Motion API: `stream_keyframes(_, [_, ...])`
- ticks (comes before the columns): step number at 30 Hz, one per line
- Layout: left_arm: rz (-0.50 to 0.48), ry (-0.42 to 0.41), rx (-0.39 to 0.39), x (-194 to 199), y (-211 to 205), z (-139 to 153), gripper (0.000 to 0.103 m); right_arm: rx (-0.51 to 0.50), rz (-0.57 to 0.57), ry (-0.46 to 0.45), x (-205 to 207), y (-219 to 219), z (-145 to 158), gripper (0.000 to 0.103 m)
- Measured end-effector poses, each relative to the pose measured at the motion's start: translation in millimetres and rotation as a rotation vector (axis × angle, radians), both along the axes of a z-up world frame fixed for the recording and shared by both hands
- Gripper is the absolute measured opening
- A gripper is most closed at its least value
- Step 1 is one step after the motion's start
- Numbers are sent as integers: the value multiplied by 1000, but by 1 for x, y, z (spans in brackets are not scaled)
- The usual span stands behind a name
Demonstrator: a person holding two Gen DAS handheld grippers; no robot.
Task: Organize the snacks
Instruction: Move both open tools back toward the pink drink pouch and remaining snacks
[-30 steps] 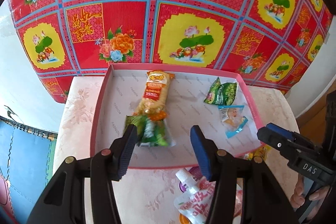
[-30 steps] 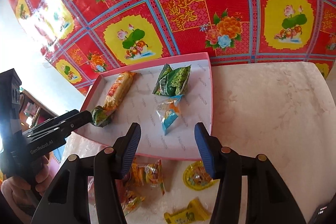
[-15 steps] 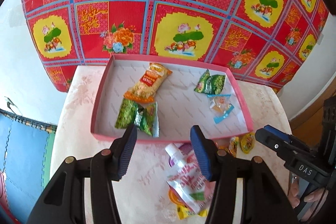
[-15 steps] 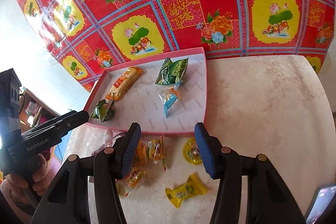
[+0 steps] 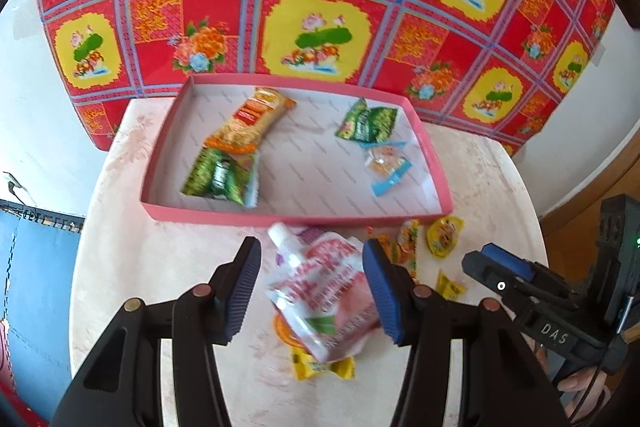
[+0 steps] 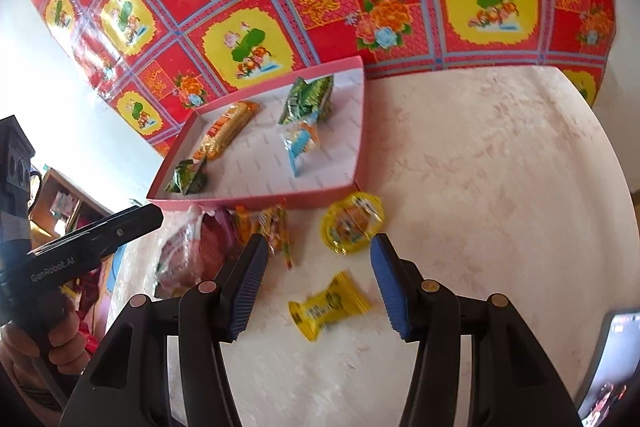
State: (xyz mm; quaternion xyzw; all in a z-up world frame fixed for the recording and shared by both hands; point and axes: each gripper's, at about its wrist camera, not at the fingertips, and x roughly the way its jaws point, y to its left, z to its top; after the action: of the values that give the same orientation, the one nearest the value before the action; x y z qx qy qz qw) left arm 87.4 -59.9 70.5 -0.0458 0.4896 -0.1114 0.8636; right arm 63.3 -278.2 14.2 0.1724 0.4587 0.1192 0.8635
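Left wrist view, left tool gaping (empty), spouted pouch below its pads

We draw both grippers back from the pink tray, so it sits farther up in each view than a second ago. The left gripper, earlier over the tray floor by the green packet, now hangs open above the pink spout pouch on the table. The right gripper now frames the yellow wrapped candy, newly in view, and the round yellow jelly cup.
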Motion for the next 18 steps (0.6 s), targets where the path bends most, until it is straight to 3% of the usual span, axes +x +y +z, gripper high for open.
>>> stream_keyframes(10, [-13,60,61,0,-30,-17,59,29,-23,18,-9,-19,-11,55])
stream_keyframes(18, [-6,39,128,0,-40,-24,67,48,-20,30,-12,-25,-21,55])
